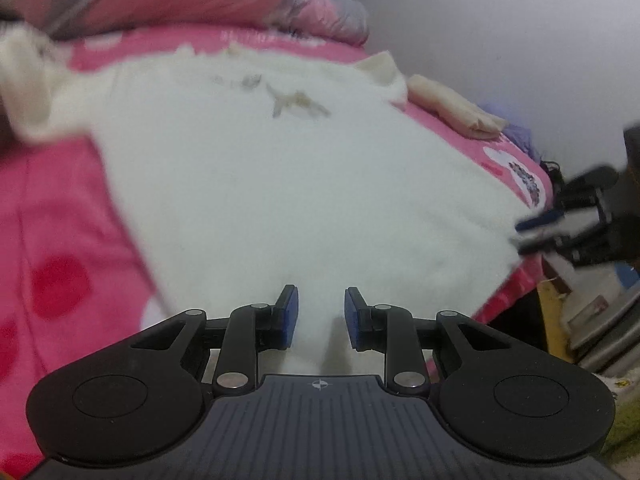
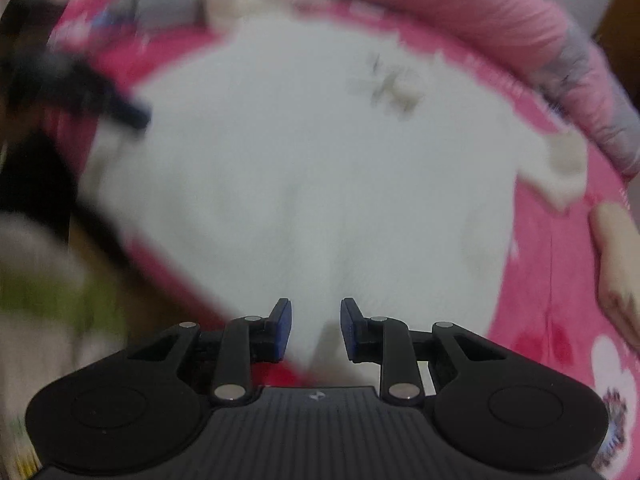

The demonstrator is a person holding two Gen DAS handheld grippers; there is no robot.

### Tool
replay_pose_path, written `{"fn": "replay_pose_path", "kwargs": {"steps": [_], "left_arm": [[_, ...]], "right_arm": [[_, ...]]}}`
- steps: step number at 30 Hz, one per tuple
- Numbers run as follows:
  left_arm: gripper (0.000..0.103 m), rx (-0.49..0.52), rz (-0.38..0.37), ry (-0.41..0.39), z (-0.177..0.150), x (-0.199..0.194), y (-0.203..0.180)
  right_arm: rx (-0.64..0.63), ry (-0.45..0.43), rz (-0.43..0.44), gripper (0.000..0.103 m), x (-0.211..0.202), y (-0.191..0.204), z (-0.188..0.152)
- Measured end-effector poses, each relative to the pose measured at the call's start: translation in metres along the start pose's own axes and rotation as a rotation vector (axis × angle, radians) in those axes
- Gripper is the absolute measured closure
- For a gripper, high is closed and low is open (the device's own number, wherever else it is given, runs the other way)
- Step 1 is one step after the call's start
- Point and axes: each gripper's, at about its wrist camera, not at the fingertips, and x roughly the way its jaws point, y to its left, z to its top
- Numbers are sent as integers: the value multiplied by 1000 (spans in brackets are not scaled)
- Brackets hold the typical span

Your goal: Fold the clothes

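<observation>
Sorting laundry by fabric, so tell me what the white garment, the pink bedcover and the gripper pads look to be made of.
White garment: seemingly a fluffy fleece or brushed knit, matte, with fuzzy edges; blur limits certainty.
Pink bedcover: apparently soft printed woven or plush cloth, matte, with red dots and wrinkles.
Pads of the left gripper: blue, probably rubber or soft plastic, smooth and slightly glossy, on black hard plastic arms.

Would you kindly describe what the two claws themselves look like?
Both match. The left claw and right claw are matte black, with blue pads on two short fingers, silver pivot pins, round side discs and a ribbed grey body bearing a small white mark. No cables or sleeves show.
</observation>
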Motion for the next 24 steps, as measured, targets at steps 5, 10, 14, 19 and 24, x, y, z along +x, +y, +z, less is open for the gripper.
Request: {"fn": "replay_pose_path", "kwargs": {"steps": [5,10,14,19,24], "left_arm": [[78,81,40,69,-10,20,-20],[78,-8,51,80,-41,-14,-2],[78,-136,56,47,-52,-47,12],[75,-40,55,-42,-30,-76,-3],[74,14,72,-90,-4,-64,-12]], "right_arm": [[124,-36,7,74,44,6,17],[196,42,80,74,26,12,-28],[367,50,185,74,1,6,-44],[428,-223,259,73,-20,-6,-14],[457,-338,208,66,5,-15,30]]}}
